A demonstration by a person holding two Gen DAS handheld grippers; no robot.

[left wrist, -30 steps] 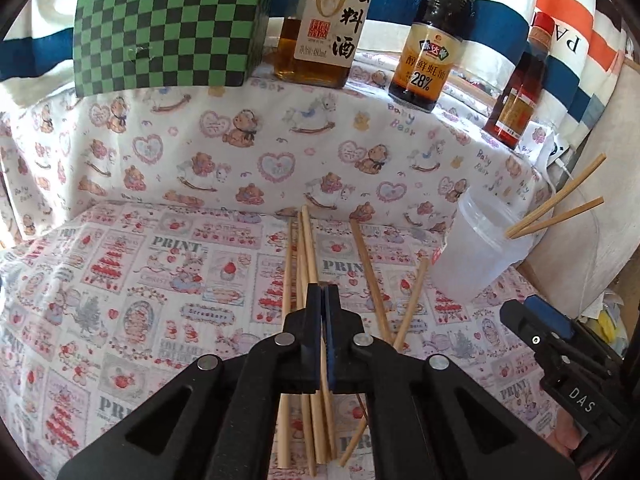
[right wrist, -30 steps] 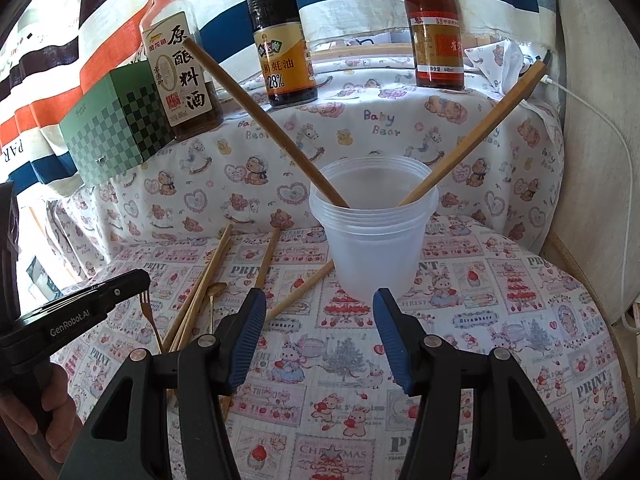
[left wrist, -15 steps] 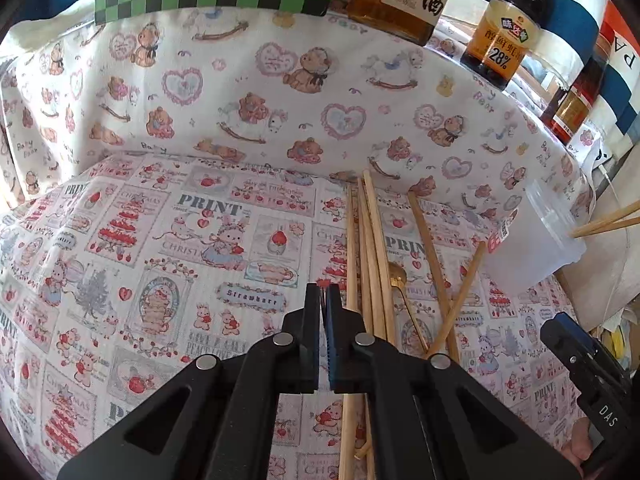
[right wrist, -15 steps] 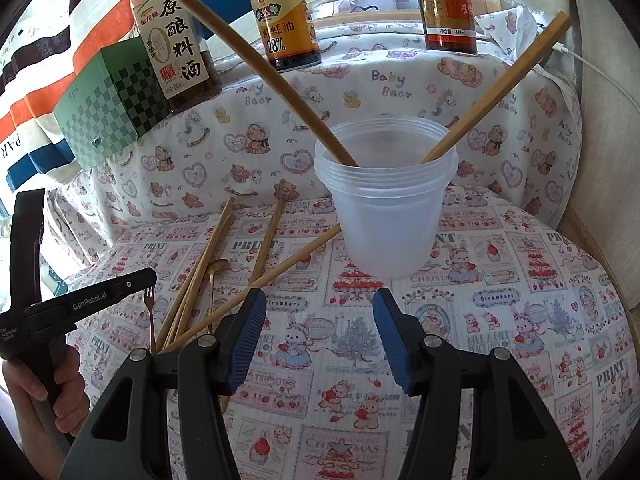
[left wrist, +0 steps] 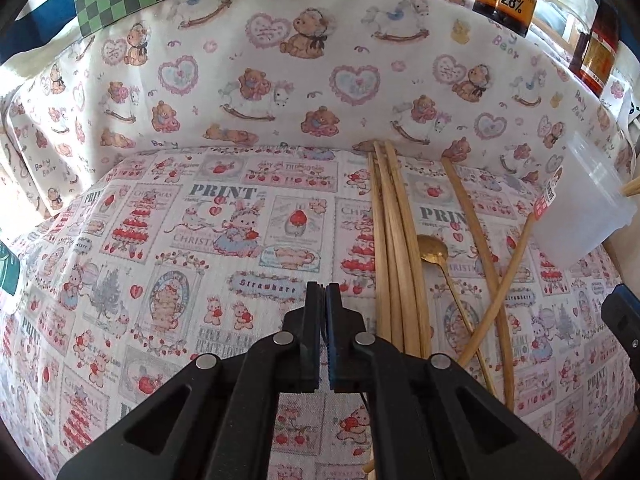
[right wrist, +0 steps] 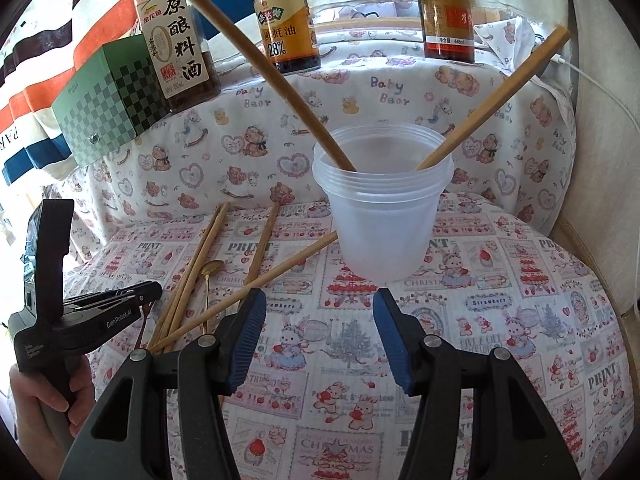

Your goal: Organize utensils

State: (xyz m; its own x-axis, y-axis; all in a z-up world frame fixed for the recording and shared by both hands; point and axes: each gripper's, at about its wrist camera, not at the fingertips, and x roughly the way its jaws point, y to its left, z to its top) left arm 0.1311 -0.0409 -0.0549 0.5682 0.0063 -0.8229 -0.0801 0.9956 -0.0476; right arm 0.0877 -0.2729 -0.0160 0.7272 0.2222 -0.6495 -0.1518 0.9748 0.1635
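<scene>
Several wooden chopsticks (left wrist: 394, 248) and a small gold spoon (left wrist: 433, 250) lie on the printed tablecloth; they also show in the right wrist view (right wrist: 188, 280). A clear plastic cup (right wrist: 382, 208) holds two chopsticks (right wrist: 264, 68) leaning apart. My left gripper (left wrist: 323, 292) is shut, a thin dark utensil stem hanging from its jaws in the right wrist view (right wrist: 142, 326); it is left of the chopsticks. My right gripper (right wrist: 318, 320) is open and empty, just in front of the cup.
Three sauce bottles (right wrist: 286, 20) and a green checkered box (right wrist: 108, 104) stand on the raised ledge behind. The cup (left wrist: 584, 208) stands at the table's right side. A white cable (right wrist: 600, 88) runs down the right wall.
My left gripper has moved left and down, off the chopsticks, with a small fork-like utensil hanging from it. My right gripper has moved closer to the cup.
</scene>
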